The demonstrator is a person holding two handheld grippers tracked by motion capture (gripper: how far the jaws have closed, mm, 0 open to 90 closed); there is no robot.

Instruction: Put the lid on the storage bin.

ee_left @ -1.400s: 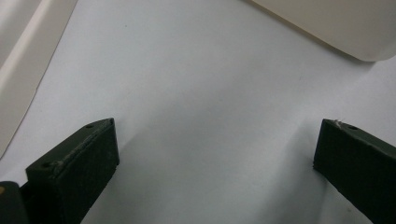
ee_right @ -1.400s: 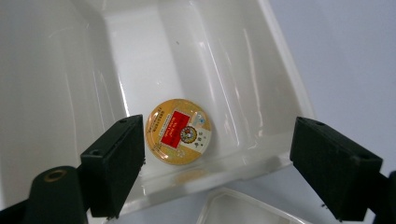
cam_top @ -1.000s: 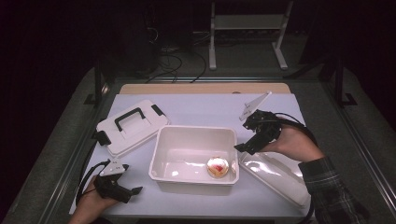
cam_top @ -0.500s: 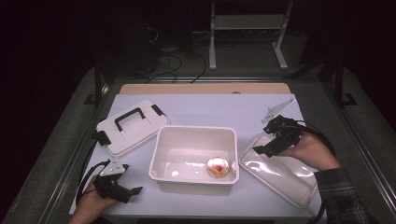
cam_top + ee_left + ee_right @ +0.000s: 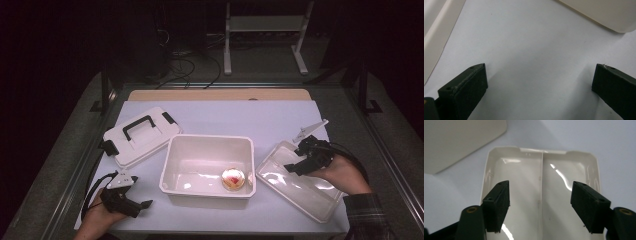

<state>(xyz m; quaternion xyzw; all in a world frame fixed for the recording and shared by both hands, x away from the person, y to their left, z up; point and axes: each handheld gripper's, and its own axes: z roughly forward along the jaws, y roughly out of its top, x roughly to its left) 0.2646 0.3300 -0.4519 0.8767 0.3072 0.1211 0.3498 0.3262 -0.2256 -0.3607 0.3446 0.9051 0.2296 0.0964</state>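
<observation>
Clear shiny plastic lid, lying flat on the pale table just to the right of the white plastic tub, is being reached for.
Right gripper is hanging over the lid's near-left end; in the right gripper view the lid is sitting between its two black jaws, which have just been closing a bit but are open and not pinching anything. My guess is the next move needs the jaws to go down over the lid's edge and squeeze. Left gripper is resting by the table's front left corner, jaws wide open over bare table. A small round red and yellow thing is sitting in the tub; it is too blurry to name. Another white lid with a black handle is lying to the tub's left. Whether the right jaws are touching the lid is hard to tell.
</observation>
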